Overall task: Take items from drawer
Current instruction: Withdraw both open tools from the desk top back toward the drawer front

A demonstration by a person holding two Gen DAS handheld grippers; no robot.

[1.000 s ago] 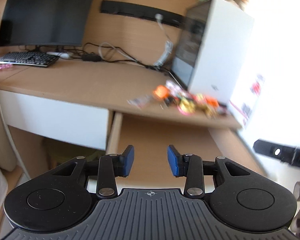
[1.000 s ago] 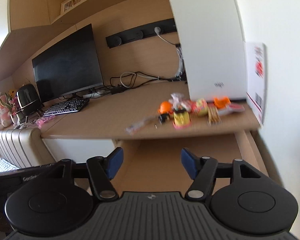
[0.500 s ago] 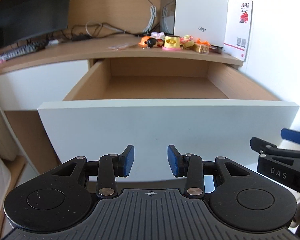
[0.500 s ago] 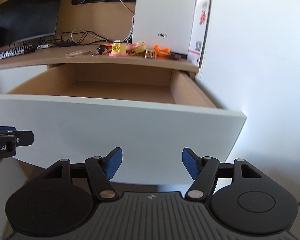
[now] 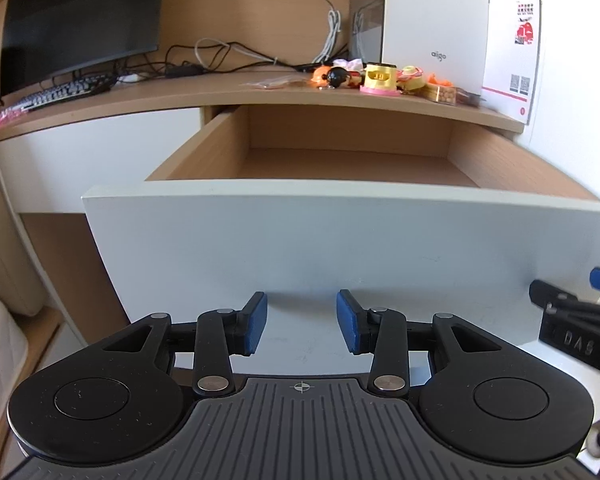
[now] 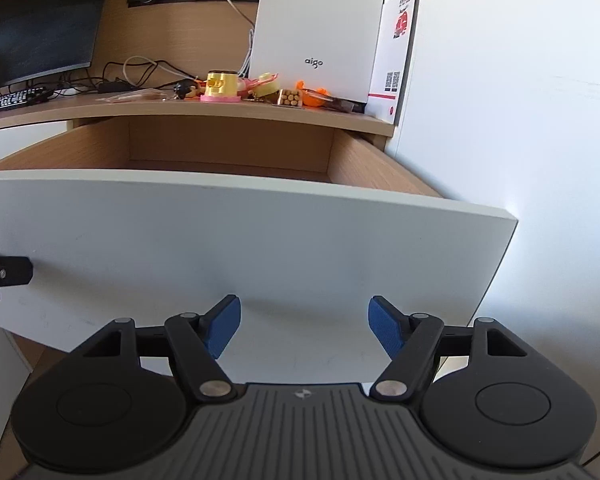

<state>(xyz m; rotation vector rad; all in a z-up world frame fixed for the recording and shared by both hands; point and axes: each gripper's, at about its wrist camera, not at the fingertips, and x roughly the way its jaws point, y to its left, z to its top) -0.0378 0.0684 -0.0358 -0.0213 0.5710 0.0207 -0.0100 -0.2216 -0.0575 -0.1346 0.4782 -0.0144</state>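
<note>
From the left wrist camera, the left gripper point(image 5: 300, 322), black with blue padded fingertips, was spread apart and held nothing. It faced the white front panel of the pulled-out wooden drawer point(image 5: 340, 248), close to the panel's lower part. Behind that panel, the part of the drawer's light-brown floor that showed was bare. Above the drawer, on the wooden desk top point(image 5: 180, 94), lay a small cluster of colourful toys and trinkets point(image 5: 384, 78), among them a yellow block on a pink base. Behind the cluster stood a white computer case point(image 5: 434, 24), and far to the left of the drawer stood a dark monitor point(image 5: 80, 20) with a black keyboard point(image 5: 66, 90) below it. At the right edge of this view, level with the drawer front's lower part, part of the right gripper point(image 5: 576, 320) showed.

From the right wrist camera, the right gripper point(image 6: 304, 328), also black with blue pads, was spread wide and empty. It faced the same drawer front near its right end. The toy cluster sat on the desk top above the drawer, beside the white case. The drawer floor was mostly hidden by the front panel here.
</note>
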